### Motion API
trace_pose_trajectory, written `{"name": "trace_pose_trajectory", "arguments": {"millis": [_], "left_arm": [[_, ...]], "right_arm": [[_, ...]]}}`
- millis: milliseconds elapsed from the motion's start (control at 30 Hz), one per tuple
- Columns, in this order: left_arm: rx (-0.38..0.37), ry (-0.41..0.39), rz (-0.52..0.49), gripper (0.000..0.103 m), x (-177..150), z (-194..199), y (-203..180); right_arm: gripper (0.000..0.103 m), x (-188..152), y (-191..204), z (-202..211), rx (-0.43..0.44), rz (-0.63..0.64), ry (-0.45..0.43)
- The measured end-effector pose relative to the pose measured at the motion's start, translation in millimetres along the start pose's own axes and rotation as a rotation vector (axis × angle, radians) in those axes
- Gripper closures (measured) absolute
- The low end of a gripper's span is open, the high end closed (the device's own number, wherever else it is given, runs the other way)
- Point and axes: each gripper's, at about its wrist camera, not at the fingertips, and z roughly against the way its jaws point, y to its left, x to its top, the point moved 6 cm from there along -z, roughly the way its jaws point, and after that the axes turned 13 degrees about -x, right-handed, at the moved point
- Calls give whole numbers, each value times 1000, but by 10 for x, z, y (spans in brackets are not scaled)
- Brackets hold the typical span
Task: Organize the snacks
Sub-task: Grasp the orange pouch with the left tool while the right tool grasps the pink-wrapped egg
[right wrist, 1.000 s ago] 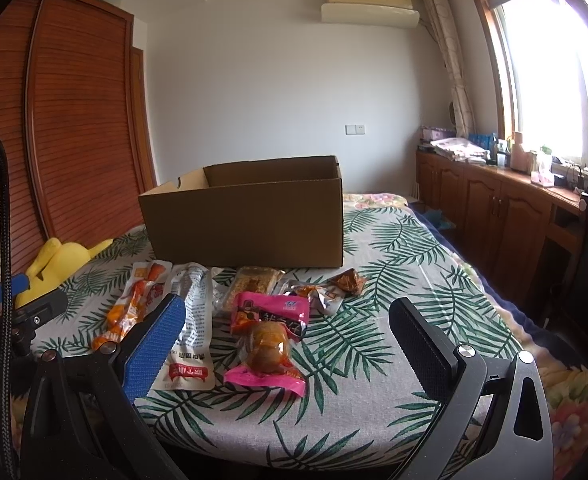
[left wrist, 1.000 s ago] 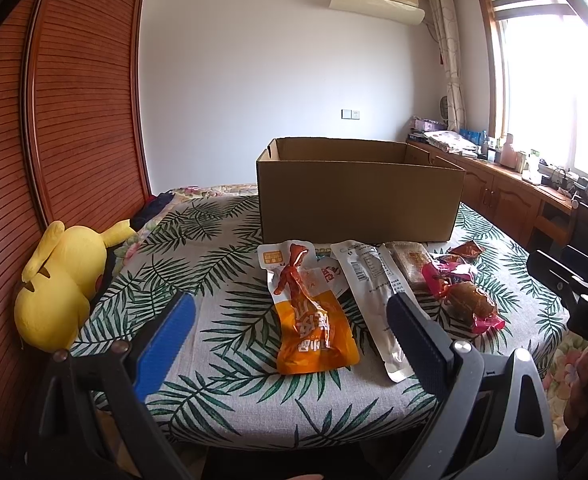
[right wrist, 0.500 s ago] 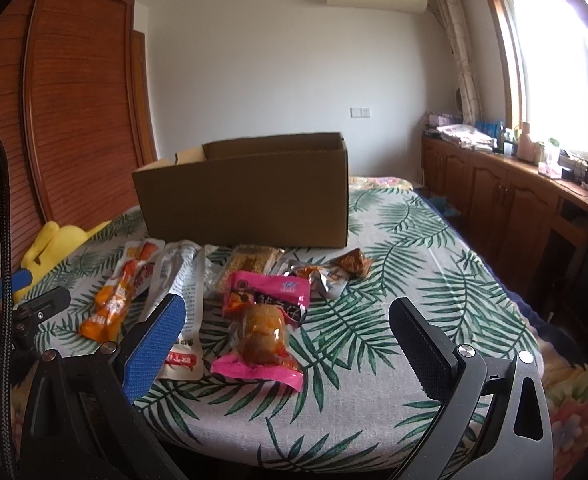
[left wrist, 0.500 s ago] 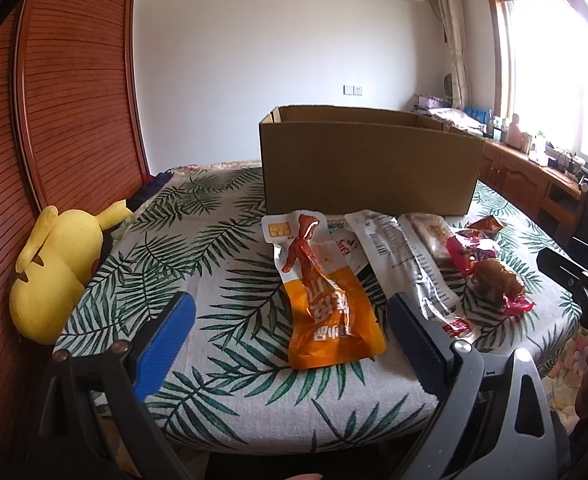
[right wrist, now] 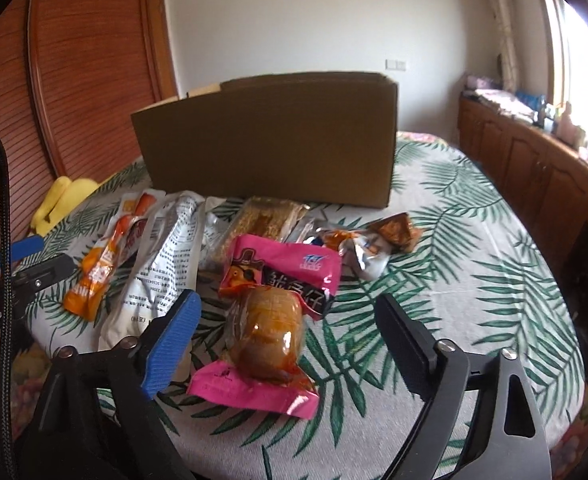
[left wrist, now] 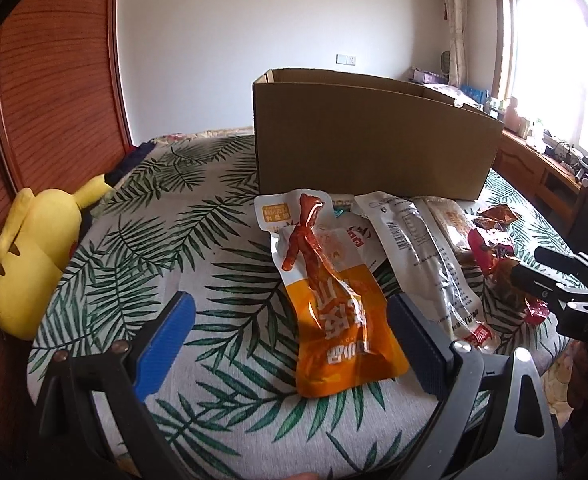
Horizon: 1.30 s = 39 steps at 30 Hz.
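With both sets of fingers spread wide and holding nothing, left gripper (left wrist: 290, 340) hovers over the orange pouch (left wrist: 333, 312); right gripper (right wrist: 288, 336) hovers over the pink pack (right wrist: 270, 320). Snacks lie in a row on the leaf-print surface (right wrist: 473, 280), just in front of the open box (left wrist: 373, 140). White pack (left wrist: 425, 264) lies between orange and pink. Yellow plush (left wrist: 34, 256) at far left.

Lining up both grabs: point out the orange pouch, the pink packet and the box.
orange pouch (left wrist: 343, 332): left wrist view, on its orange lower half.
pink packet (right wrist: 270, 328): right wrist view, on the clear window.
cardboard box (right wrist: 270, 140): right wrist view, on its front wall.
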Motion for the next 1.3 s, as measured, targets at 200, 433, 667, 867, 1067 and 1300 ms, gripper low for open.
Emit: {"name": "trace_pose_trajectory", "arguments": {"millis": [200, 433, 667, 867, 1067, 1300], "left_arm": [[-26, 64, 25, 7, 58, -161, 49], [-40, 120, 33, 7, 157, -389, 55], [-48, 178, 44, 7, 170, -581, 13], [-41, 202, 42, 7, 207, -630, 8], [-49, 238, 70, 7, 241, -695, 22], [-100, 268, 135, 10, 223, -767, 84]], "right_arm": [[20, -41, 31, -155, 30, 17, 76], [20, -88, 88, -233, 20, 44, 95], [19, -111, 126, -282, -4, 68, 83], [19, -115, 146, -303, -17, 70, 77], [18, -133, 171, -319, -35, 84, 65], [18, -149, 194, -326, -48, 97, 55]]}}
